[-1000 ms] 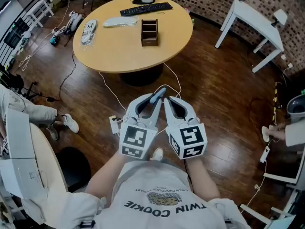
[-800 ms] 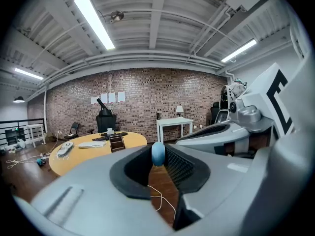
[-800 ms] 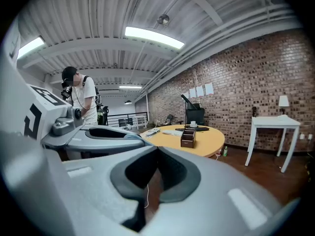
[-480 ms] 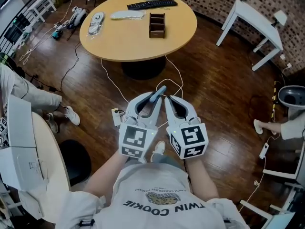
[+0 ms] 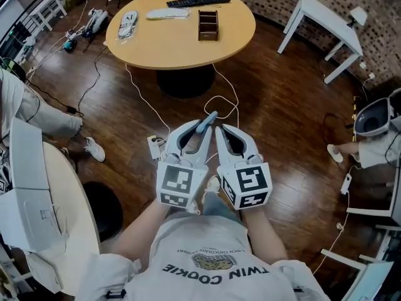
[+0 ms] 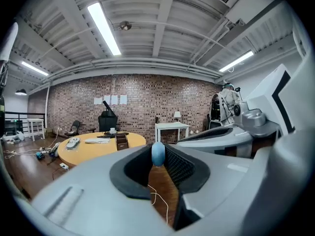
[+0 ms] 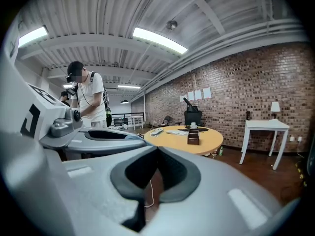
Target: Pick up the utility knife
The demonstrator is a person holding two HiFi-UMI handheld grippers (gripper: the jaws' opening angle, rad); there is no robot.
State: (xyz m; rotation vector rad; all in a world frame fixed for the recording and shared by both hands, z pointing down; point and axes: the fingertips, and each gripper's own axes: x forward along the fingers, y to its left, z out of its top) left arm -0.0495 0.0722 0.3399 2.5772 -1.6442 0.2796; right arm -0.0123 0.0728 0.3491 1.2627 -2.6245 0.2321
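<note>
Blue-grey knife [image 5: 211, 116] pinched at the tips of left gripper [image 5: 199, 133], carried over the floor, well apart from table [image 5: 175, 49]. Right gripper [image 7: 156, 151] closed, empty, just beside. Since a second ago: table and power strip [image 5: 155, 148] slide up frame, grip unchanged. Reads as stepping back; pickup looks done.

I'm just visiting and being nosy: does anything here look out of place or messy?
Yes: a white cable loops loose across the wooden floor from under the round table toward the person's feet, a likely trip hazard. More cords lie tangled on the floor left of the table.
</note>
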